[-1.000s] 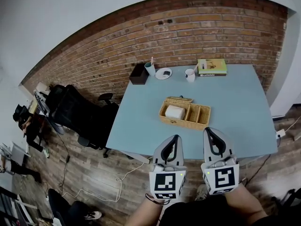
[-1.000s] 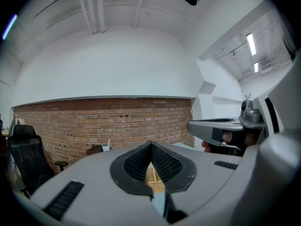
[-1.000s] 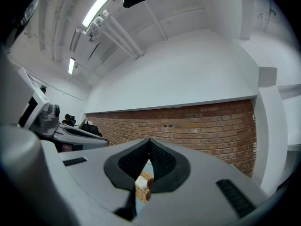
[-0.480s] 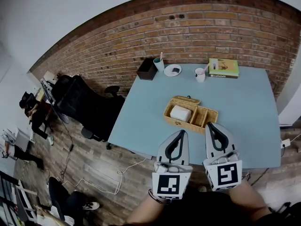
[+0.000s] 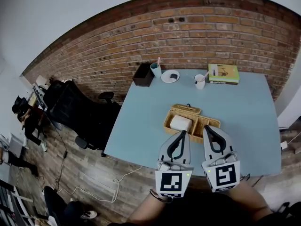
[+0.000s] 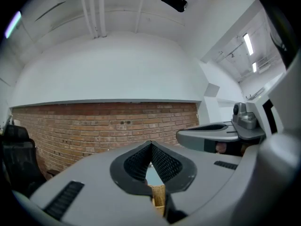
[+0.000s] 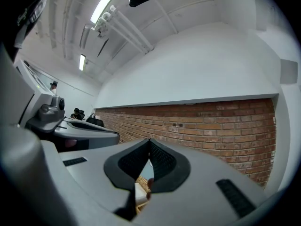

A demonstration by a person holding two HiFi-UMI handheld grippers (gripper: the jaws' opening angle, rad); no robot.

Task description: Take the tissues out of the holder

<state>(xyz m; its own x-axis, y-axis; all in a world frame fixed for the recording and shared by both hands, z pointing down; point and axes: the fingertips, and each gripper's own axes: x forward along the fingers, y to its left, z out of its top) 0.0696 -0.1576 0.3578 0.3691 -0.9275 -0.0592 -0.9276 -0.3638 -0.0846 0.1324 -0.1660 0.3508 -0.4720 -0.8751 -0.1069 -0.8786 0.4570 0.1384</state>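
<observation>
A woven wicker holder [image 5: 201,124] with several compartments stands on the light blue table [image 5: 146,121]. A white tissue pack [image 5: 179,123] lies in its left compartment. My left gripper [image 5: 182,133] is shut and empty, its tip just short of the holder's near side, by the tissues. The right gripper [image 5: 207,128] is likewise shut and empty, its tip over the holder's near right edge. In the left gripper view, the closed jaws [image 6: 151,144] frame a strip of wicker [image 6: 159,194]. In the right gripper view, the shut jaws [image 7: 149,140] show a bit of white tissue [image 7: 140,192] below.
At the table's far edge, by the brick wall, stand a black box [image 5: 142,75], a teal cup [image 5: 155,69], a small plate [image 5: 170,76], a white mug [image 5: 201,82] and a green book [image 5: 223,73]. A black office chair [image 5: 80,114] stands left of the table.
Both grippers have moved forward from before the table's near edge to over it, right up to the holder. Their jaws stayed shut.
</observation>
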